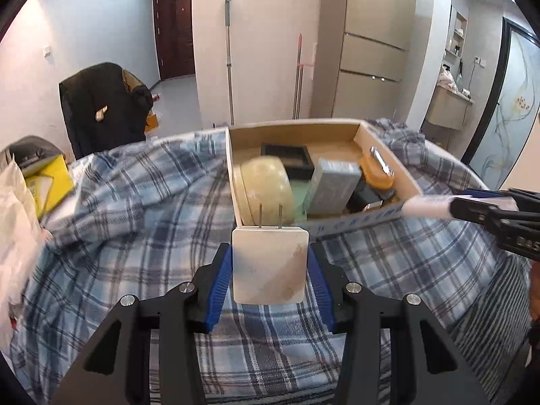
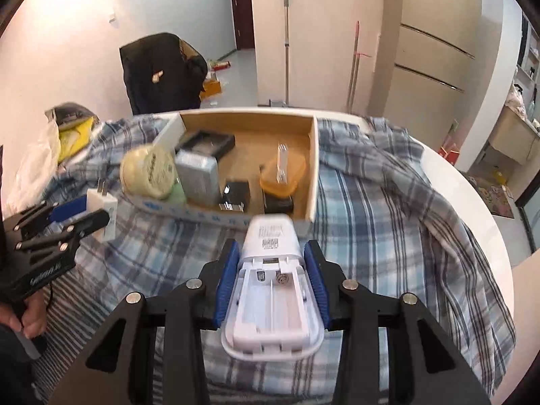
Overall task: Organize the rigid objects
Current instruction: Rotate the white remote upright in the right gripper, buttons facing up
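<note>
1. Left gripper (image 1: 270, 263): blue pads clamped on both sides of a white plug adapter (image 1: 270, 265), two metal prongs pointing toward the cardboard box (image 1: 388, 155); held above the cloth just short of the box's near wall.
2. Right gripper (image 2: 271, 271): blue pads pressed against a white battery charger (image 2: 271, 290), its empty battery bay facing up, printed end toward the box's near wall.
3. Plaid cloth (image 1: 135, 202): blue and white, rumpled, spread under and around the box.
4. Cardboard box: open-topped, resting on the cloth beyond both grippers.
5. Round cream tin (image 1: 266, 189): on edge in the box's near left corner, leaning on the left wall.
6. Grey rectangular case (image 1: 332, 185): tilted, just right of the tin.
7. Black tray (image 1: 287, 158): toward the box's far left, behind the tin.
8. Orange lidded container (image 2: 281, 173): against the box's right wall, a clear piece lying on top.
9. Small black block (image 2: 236, 192): between the grey case and the orange container.
</note>
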Demonstrator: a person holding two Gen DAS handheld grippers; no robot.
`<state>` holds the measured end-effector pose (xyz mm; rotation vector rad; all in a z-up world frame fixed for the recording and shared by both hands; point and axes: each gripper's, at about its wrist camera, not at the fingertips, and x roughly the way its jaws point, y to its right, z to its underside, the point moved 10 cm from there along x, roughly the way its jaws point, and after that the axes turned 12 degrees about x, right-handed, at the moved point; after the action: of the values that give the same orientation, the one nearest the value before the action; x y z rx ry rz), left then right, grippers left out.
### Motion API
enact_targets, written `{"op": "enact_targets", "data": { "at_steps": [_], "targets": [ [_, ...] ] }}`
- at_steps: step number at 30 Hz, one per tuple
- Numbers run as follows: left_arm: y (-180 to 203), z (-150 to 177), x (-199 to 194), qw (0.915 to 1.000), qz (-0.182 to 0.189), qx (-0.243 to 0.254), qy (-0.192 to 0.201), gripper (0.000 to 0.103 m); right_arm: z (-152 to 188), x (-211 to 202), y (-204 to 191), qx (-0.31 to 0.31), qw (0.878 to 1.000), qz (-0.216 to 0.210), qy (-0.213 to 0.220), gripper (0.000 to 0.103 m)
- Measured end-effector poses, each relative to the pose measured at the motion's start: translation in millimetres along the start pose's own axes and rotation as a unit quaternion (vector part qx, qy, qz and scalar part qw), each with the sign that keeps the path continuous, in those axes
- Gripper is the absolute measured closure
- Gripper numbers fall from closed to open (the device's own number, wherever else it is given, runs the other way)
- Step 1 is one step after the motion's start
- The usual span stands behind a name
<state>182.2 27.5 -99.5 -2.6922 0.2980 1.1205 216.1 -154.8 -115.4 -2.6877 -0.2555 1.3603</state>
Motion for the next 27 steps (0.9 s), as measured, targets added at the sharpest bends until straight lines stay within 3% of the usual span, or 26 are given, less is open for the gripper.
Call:
{"op": "enact_targets", "data": {
  "at_steps": [4, 7, 9, 15, 20, 27],
  "targets": [
    [-4, -12, -15, 0.9997, -0.014, 0.003, 0.020, 0.055, -5, 8, -5, 0.007, 1.000, -0.014, -0.016, 0.066],
    [0, -9, -20, 0.9997, -0.007, 0.012, 0.021, 0.055, 10, 13, -2, 0.005, 0.999, -0.022, -0.027, 0.069],
    [3, -6, -19, 0.9997, -0.004, 0.015, 0.018, 0.055, 19, 12, 2, -0.001, 0.999, -0.020, -0.034, 0.078],
    [12, 3, -13, 0.9997, 0.009, 0.022, 0.006, 0.055, 54, 21, 10, -0.003, 0.996, -0.029, -0.085, 0.084],
    [16, 3, -14, 0.9996, 0.011, 0.026, 0.007, 0.055, 69, 23, 19, -0.017, 0.997, -0.014, -0.078, 0.085],
    [20, 5, -11, 0.9995, 0.019, 0.026, 0.004, 0.055, 64, 30, 14, -0.029, 0.996, -0.028, -0.081, 0.085]
  ]
}}
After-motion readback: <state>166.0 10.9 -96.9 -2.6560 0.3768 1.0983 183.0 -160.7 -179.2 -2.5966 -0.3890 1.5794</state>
